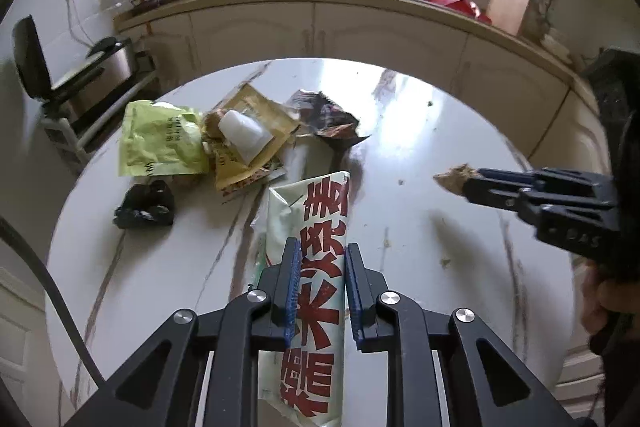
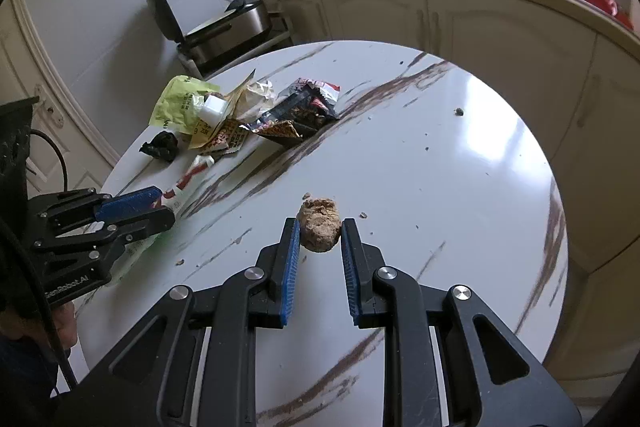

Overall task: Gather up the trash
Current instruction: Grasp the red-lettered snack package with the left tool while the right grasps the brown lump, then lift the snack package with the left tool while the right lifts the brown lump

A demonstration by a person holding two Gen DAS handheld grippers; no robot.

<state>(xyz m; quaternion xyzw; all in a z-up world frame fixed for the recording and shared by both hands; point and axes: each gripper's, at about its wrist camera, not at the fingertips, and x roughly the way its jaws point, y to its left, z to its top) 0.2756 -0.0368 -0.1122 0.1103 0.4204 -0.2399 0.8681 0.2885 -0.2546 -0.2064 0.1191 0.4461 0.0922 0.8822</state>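
We grip a long white wrapper with red lettering (image 1: pixel 312 267) in the left gripper (image 1: pixel 320 279) and a brown crumpled lump (image 2: pixel 319 225) in the right gripper (image 2: pixel 320 247); a pile of crumpled wrappers (image 1: pixel 224 139) remains at the round white marbled table's (image 1: pixel 460 147) far-left edge.

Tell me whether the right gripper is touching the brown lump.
Touching. The right wrist view shows the right gripper with both blue pads pressed against the brown lump, which is held clear of the table.

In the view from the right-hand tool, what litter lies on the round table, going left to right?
Black crumpled wad → green packet → white cup → dark snack wrapper → brown crumbly lump, pinched between the right gripper's fingers.
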